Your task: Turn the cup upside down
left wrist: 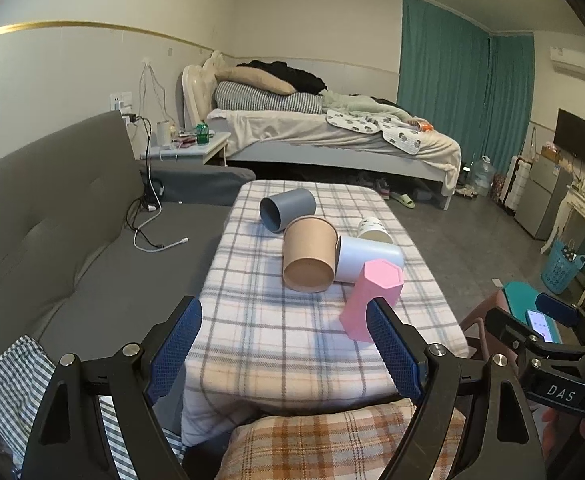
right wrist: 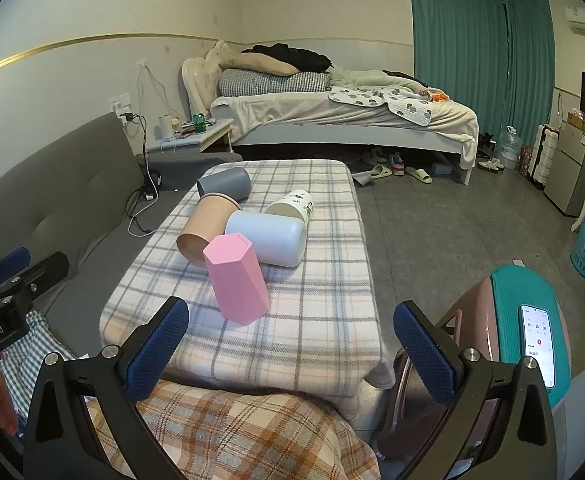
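Several cups lie on a plaid-covered table [left wrist: 276, 344] [right wrist: 332, 320]. A pink hexagonal cup [left wrist: 368, 300] [right wrist: 236, 280] stands upside down, nearest me. Behind it lie on their sides a tan cup [left wrist: 308, 256] [right wrist: 204, 228], a pale blue cup [left wrist: 368, 258] [right wrist: 268, 238], a grey cup [left wrist: 288, 208] [right wrist: 225, 186] and a white printed cup [left wrist: 373, 229] [right wrist: 292, 208]. My left gripper [left wrist: 288, 352] is open and empty, held back at the table's near edge. My right gripper [right wrist: 288, 352] is open and empty, also near the front edge.
A grey sofa [left wrist: 52, 216] with cables runs along the left. A chair with a teal seat and a phone [right wrist: 538, 332] stands at the right. A plaid-clad knee [right wrist: 244, 436] is just below the table edge. A bed [left wrist: 332, 132] is at the back.
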